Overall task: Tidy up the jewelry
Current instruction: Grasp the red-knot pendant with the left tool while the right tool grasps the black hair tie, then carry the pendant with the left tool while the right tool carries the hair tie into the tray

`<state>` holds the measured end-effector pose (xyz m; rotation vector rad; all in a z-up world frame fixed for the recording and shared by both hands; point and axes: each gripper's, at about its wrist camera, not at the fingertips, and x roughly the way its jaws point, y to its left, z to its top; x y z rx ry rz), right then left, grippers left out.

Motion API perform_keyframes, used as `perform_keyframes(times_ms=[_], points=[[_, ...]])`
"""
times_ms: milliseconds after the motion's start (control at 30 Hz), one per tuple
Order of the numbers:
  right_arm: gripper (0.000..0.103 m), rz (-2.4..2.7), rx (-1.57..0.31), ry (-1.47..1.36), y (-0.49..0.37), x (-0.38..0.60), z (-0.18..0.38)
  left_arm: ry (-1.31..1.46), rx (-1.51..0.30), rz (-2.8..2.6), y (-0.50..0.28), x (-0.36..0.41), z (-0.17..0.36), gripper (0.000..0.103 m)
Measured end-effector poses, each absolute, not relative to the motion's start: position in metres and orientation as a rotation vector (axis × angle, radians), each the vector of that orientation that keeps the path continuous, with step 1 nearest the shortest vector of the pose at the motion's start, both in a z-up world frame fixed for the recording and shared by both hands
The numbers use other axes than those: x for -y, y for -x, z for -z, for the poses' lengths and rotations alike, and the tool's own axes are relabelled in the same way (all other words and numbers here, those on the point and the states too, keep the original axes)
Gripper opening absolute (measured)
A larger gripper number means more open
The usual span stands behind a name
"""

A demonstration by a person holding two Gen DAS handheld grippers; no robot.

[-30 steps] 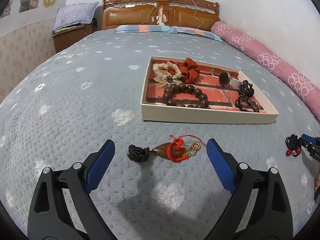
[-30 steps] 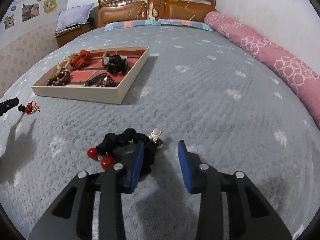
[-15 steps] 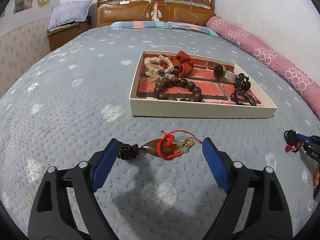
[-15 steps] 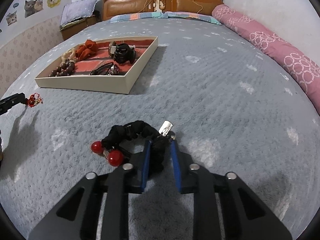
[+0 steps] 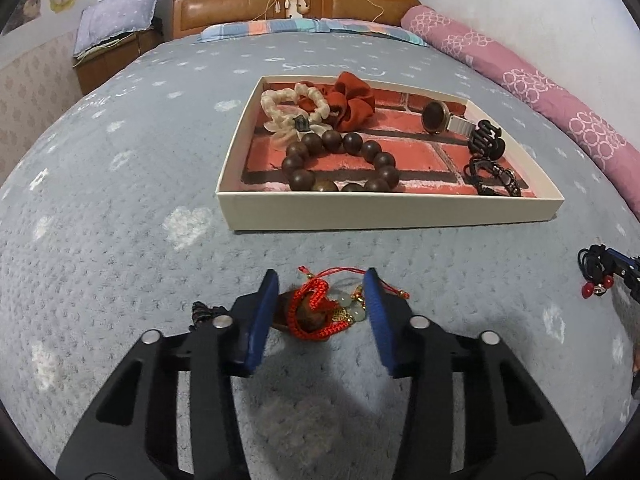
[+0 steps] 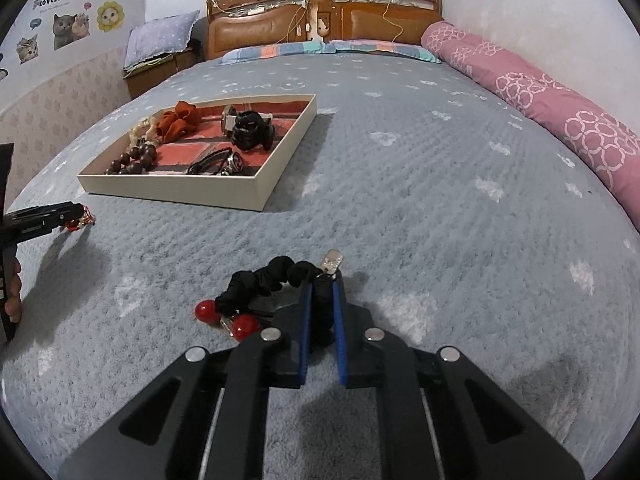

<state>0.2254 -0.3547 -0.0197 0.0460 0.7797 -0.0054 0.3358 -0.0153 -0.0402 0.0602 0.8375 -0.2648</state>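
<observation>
A red-cord charm (image 5: 316,312) with a dark wooden pendant and pale beads lies on the grey bedspread. My left gripper (image 5: 322,280) is open, its blue fingers on either side of the charm. My right gripper (image 6: 320,286) is shut on a black hair tie (image 6: 264,280) with two red balls and a silver tag; it also shows in the left wrist view (image 5: 596,272). A cream tray (image 5: 384,214) with a brick-pattern floor holds a brown bead bracelet (image 5: 340,164), red and cream scrunchies, a watch, a black claw clip and a black bracelet.
The tray (image 6: 180,190) lies on the bed ahead of both grippers. A pink bolster (image 6: 540,96) runs along the right edge by the wall. The wooden headboard (image 6: 320,16) and a nightstand with a pillow (image 6: 160,40) stand at the far end.
My left gripper moved forward and narrowed around the red-cord charm. My right gripper closed on the black hair tie.
</observation>
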Motion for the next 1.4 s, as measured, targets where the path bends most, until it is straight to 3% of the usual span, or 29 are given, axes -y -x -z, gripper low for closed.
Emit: perform_keyframes(times_ms=[133,267,1133,1400], points=[[0.011,0.001,-0.772,-0.041,-0.225,0.353,0.018,-0.059,-0.831,0.277,-0.335,0.016,0.040,0.015],[0.010,-0.003,-0.751,-0.038,-0.221,0.351,0.012,-0.062,-0.828,0.298,-0.333,0.018,0.039,0.004],[0.009,-0.162,-0.700,-0.182,-0.206,0.332,-0.046,0.006,-0.708,0.366,-0.297,0.005,-0.031,0.003],[0.009,-0.206,-0.728,-0.387,-0.233,0.341,-0.044,0.049,-0.701,0.376,-0.297,-0.001,-0.043,0.003]])
